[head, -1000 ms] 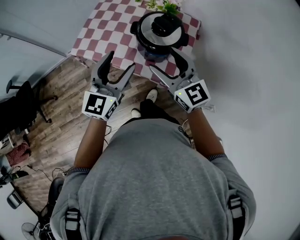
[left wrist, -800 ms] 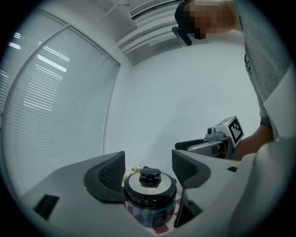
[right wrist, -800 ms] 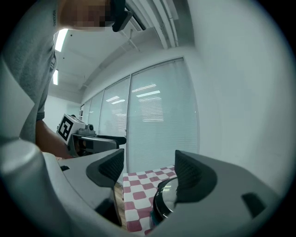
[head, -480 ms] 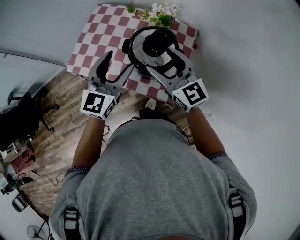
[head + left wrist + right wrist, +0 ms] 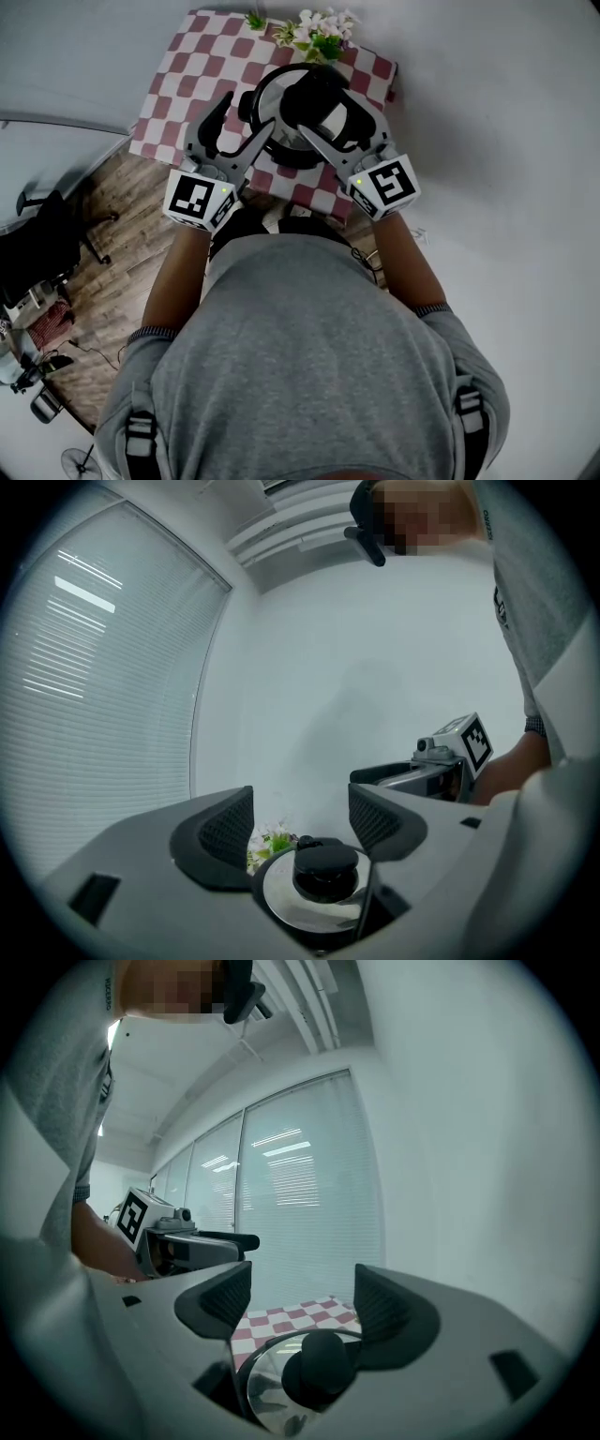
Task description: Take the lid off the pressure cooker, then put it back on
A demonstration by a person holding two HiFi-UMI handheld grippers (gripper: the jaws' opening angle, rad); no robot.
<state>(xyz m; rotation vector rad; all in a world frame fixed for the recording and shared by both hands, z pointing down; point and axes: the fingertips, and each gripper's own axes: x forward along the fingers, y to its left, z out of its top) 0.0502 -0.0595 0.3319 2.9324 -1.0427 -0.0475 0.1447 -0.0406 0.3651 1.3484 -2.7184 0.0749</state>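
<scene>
**Both grippers open over the cooker, lid not lifted**

The pressure cooker (image 5: pixel 265 142) stood on the table with the checkered cloth (image 5: pixel 178 84), near its front edge and just in front of a small bunch of flowers (image 5: pixel 319 28). Its lid (image 5: pixel 272 105) was in place on the pot, with the black knob (image 5: pixel 314 94) at the centre.

The left gripper (image 5: pixel 246 117) hovered at the left side of the cooker with its jaws apart and nothing between them. The right gripper (image 5: pixel 330 114) hung over the lid, also with its jaws wide apart and empty. In the right gripper view the knob showed just below the gap between the jaws, not touched.

The lid looked like polished metal, so it was probably stiff and rather heavy, and its smooth dome would be slippery for the pads. I think the knob was the best place to take hold, as it is dark, rounded and narrow enough for the open jaws to close around it. The rim offered little to grip. A pressure lid may also sit locked, so a turn could be needed before any lift.
</scene>
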